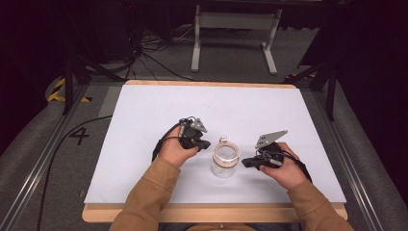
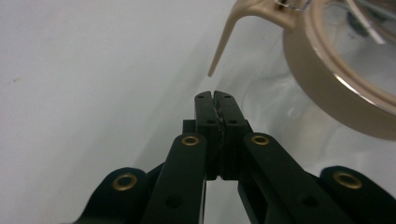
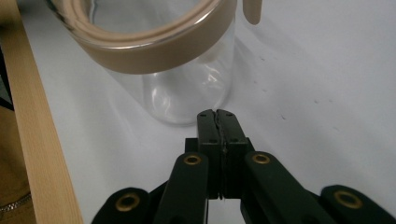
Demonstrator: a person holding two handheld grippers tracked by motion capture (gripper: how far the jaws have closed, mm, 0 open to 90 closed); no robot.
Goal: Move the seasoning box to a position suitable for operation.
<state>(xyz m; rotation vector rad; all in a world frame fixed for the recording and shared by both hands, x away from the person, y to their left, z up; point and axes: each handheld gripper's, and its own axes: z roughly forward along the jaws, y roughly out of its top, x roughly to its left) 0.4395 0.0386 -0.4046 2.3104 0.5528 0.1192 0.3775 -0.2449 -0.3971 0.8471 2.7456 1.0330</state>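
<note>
Clear cylindrical glass jar [image 1: 224, 161] with smooth tan rim band stands mid-table on matte white sheet [image 1: 144, 110], between left gripper [image 1: 206, 144] and right gripper [image 1: 245, 162], both clenched empty; jar top cropped in gripper views.

My left black two-jaw gripper [image 1: 204, 144] carries a grey three-cornered plate; a black cable trails from it. My right black gripper [image 1: 246, 162] matches, brass rivets dotting its arms; both sleeves are tan.

A clear glass cylindrical jar [image 1: 224, 161] with a tan band around its open rim and a tan clasp lever stands upright on the white surface, between both pairs of closed jaws, touching neither.
</note>
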